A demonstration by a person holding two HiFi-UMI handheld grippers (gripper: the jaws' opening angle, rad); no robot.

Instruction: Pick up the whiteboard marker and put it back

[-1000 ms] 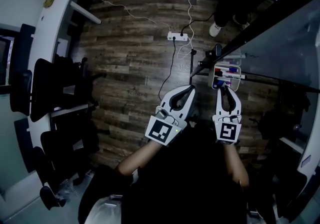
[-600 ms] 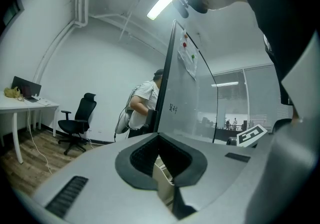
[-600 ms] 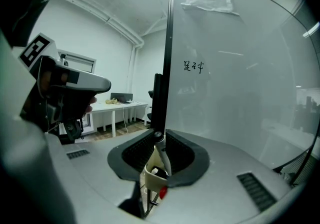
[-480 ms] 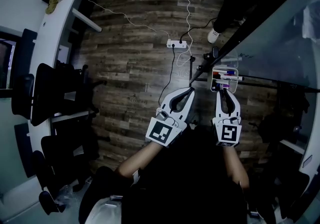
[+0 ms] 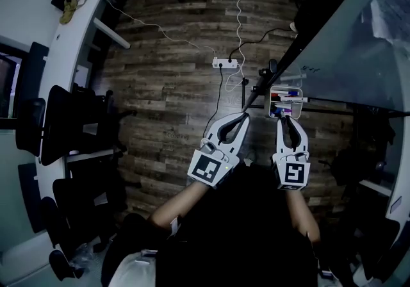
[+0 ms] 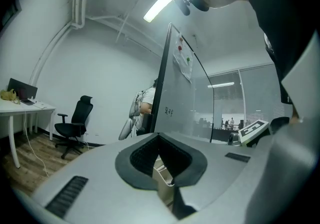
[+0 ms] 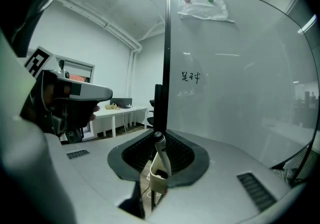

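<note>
My right gripper (image 5: 286, 117) is shut on a whiteboard marker (image 7: 161, 156), which stands upright between its jaw tips (image 7: 160, 140). The marker's lower end sits in or just over a small white holder (image 7: 156, 183) fixed at the foot of the whiteboard; I cannot tell whether it touches. The head view shows that holder (image 5: 285, 101) with several markers in it, right ahead of the right gripper. My left gripper (image 5: 244, 116) hovers beside it on the left, shut and empty, its tips (image 6: 160, 140) meeting. The holder (image 6: 162, 175) shows through the gap behind them.
The whiteboard (image 7: 230, 78) stands close on the right, with a dark frame post (image 7: 164, 68). A power strip (image 5: 223, 62) and cables lie on the wooden floor ahead. Black office chairs (image 5: 57, 119) and a white desk (image 5: 77, 16) line the left. A person (image 6: 142, 110) stands behind the board.
The head view has drifted, so the floor and holder sit slightly lower and the person at top right has slid out. Both grippers stay where they were, the right still holding the marker.
</note>
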